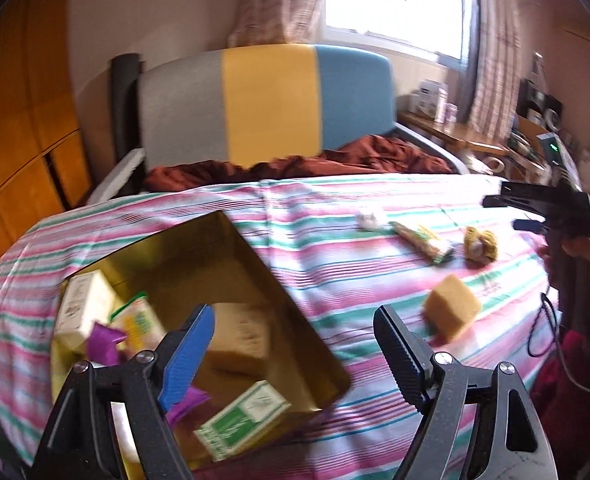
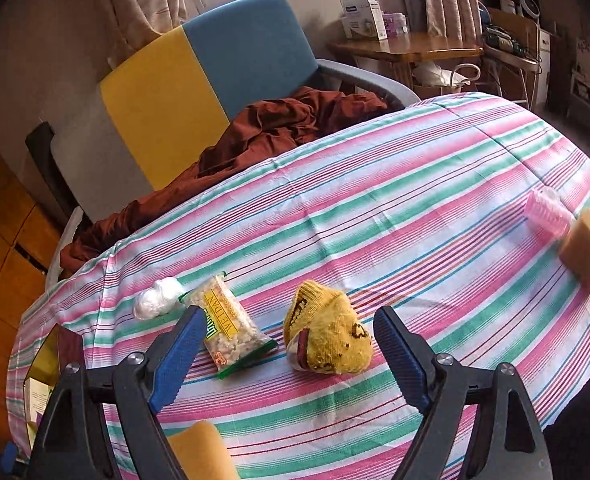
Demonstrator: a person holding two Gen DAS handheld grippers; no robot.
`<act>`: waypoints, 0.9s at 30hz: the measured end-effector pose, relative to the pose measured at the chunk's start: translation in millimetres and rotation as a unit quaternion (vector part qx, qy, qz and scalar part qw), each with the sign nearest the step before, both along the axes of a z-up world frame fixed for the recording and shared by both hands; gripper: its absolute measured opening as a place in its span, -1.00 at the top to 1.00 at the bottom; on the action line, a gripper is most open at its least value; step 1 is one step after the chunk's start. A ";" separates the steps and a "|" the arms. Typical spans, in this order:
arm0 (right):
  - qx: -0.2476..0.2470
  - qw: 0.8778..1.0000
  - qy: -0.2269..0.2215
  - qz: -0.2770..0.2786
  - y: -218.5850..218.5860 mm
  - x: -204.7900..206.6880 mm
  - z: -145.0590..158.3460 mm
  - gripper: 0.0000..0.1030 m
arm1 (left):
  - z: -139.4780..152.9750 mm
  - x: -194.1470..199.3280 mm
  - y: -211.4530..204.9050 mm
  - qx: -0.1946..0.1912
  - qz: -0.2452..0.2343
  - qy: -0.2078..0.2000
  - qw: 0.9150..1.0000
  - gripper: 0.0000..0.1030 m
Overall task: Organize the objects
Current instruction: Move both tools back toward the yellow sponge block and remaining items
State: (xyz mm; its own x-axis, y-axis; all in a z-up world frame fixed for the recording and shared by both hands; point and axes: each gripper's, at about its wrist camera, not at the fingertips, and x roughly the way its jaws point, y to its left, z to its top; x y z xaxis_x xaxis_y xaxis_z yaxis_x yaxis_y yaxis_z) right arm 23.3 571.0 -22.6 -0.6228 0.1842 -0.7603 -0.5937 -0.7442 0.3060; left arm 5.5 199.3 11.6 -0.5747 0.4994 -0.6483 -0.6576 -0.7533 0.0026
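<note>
right tool (image 2: 283, 344) wide, empty | left tool (image 1: 295, 344) wide too, over box (image 1: 231, 264) | sock (image 2: 327, 336) right of snack bag (image 2: 231, 332) | soft, light, I'd pinch its bunched middle

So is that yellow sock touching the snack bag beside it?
Apart. The right wrist view shows striped cloth between the sock and the snack bag.

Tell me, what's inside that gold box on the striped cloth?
The gold box holds a tan sponge, a green-and-white carton, a cream carton, a snack packet and purple wrappers. Anything underneath is hidden.
</note>
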 end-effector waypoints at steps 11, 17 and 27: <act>-0.076 0.996 -0.005 -0.045 24.0 14.1 -17.3 -0.69 | -40.0 11.0 98.0 -0.021 -0.109 -0.098 0.989 -0.60; -0.100 0.993 0.001 -0.054 31.0 18.1 -20.8 -0.69 | -51.2 13.5 134.9 -0.021 -0.132 -0.121 0.984 -0.60; -0.103 0.994 -0.002 -0.041 29.6 15.0 -21.7 -0.69 | -85.1 4.6 196.0 -0.056 -0.123 -0.150 0.979 -0.66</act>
State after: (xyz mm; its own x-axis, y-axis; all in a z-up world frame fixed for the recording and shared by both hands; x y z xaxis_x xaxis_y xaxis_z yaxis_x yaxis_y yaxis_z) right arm 38.3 600.6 -44.3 -0.6097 0.0744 -0.7891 -0.6510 -0.6150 0.4450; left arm 10.1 395.3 -73.4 -0.2216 0.5154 -0.8278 -0.8027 -0.5784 -0.1453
